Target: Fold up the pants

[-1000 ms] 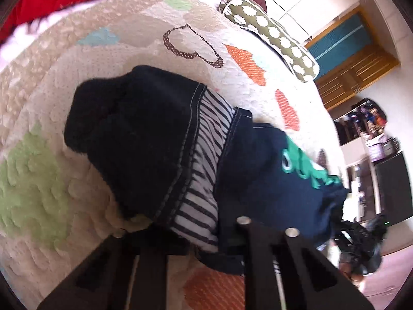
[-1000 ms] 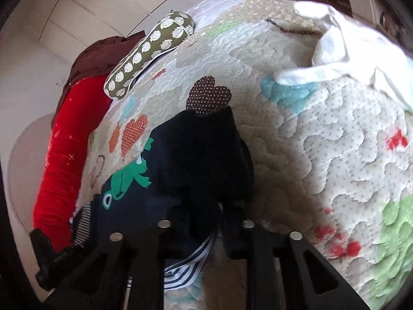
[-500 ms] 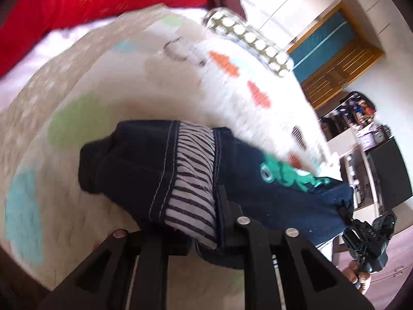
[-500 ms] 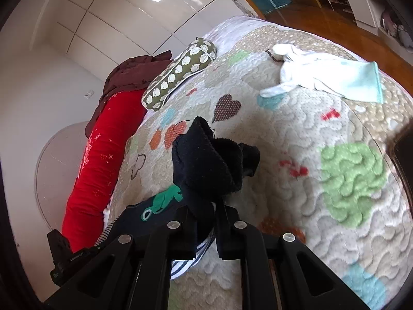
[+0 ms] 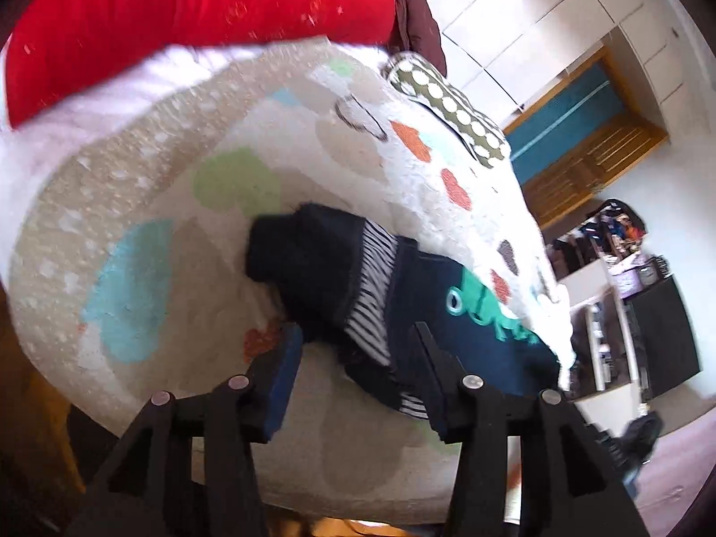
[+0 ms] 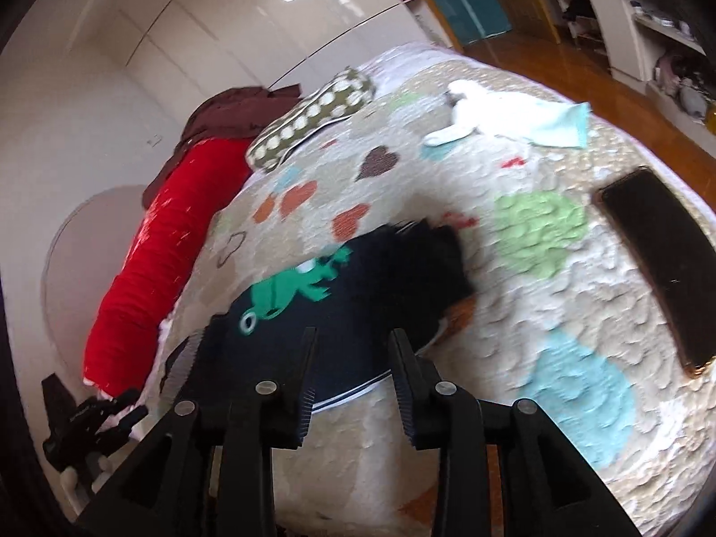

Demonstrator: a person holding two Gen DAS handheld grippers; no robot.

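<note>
The pants (image 6: 358, 286) sit bunched in a dark lump on the bed (image 6: 559, 313), frog patch up. Both claws are spread wide and holding nothing, left claw (image 5: 353, 358) by the striped waistband, right claw (image 6: 353, 353) at the near edge. Looks like soft, floppy, light cotton, so it'll sag. I'd pinch the thicker waistband or a cuff hem, not the middle.

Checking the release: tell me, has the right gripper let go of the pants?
Yes. The right gripper now stands open, drawn back from the pants, which lie on the quilt.
</note>
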